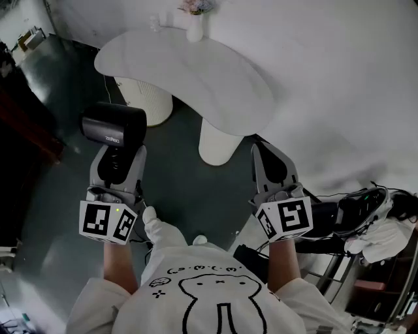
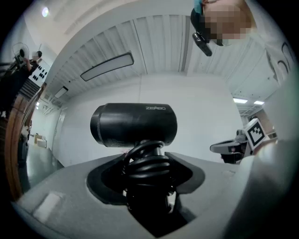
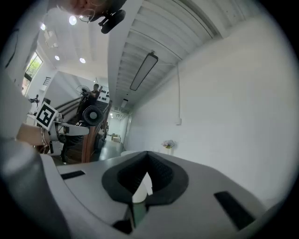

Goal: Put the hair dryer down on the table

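Left claw [image 1: 117, 160] is clamped on the handle of the hair dryer [image 1: 113, 124], held in the air short of the tabletop's [image 1: 196, 78] near edge. Right claw [image 1: 269, 160] is closed and empty. Carrying seems underway; next, reach forward and lower it.

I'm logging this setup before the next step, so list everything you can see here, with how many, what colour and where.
hair dryer: one, black, held upright in the left gripper
cord: one, black, wound round the dryer's handle
table: one, white, curved top, ahead of the person
table pedestals: two, white, under the top; one ribbed, one smooth
vase: one, white, at the table's far edge
flowers: a small bunch, pale, in the vase
floor: dark grey, glossy
sweatshirt: one, white with a black drawing, bottom of the head view
left hand-held gripper: one, grey, shut on the hair dryer's handle
right hand-held gripper: one, grey, jaws together, holding nothing
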`<state>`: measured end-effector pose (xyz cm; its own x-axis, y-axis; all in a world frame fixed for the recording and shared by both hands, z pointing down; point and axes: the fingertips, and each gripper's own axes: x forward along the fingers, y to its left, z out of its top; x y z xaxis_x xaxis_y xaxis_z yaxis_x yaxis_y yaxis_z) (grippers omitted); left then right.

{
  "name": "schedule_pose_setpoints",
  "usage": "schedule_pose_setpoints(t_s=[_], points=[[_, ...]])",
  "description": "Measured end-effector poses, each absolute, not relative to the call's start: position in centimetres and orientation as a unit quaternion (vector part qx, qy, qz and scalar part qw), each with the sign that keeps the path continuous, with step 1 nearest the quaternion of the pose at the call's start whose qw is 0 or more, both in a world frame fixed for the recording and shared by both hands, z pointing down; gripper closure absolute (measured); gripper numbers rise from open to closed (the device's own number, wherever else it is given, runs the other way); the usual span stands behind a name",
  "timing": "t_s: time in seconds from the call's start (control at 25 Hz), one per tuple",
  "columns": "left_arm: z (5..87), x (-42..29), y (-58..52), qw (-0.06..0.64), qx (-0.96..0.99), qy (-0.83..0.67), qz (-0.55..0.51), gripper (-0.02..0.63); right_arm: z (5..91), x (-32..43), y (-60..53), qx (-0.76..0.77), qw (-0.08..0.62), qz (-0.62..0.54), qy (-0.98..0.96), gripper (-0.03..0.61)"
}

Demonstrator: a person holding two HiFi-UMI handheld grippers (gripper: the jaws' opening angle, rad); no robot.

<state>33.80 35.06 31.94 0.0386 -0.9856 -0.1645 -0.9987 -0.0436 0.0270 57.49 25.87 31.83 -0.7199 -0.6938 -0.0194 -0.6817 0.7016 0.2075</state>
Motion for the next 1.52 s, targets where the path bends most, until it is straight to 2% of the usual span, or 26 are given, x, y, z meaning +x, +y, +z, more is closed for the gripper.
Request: schedule_pose_setpoints(t_s=[0.36, 0.72, 1.52], points=[[32.5, 33.2, 37.7, 0.056, -0.701, 0.71, 0.048, 0.373, 33.0, 57.0, 27.8, 0.362, 0.031, -0.105, -0.926, 0.581], [30.9, 27.6, 36.2, 0.067, -0.687, 0.722, 0.048, 0.373, 31.5, 53.4, 25.6, 0.379, 0.018, -0.094, -0.92, 0.581], [32.7, 3.5, 28.7, 0.041, -0.655, 0.752, 0.064, 0.373, 31.7, 30.3, 16.7, 0.358, 0.033, -0.101, -0.928, 0.581]])
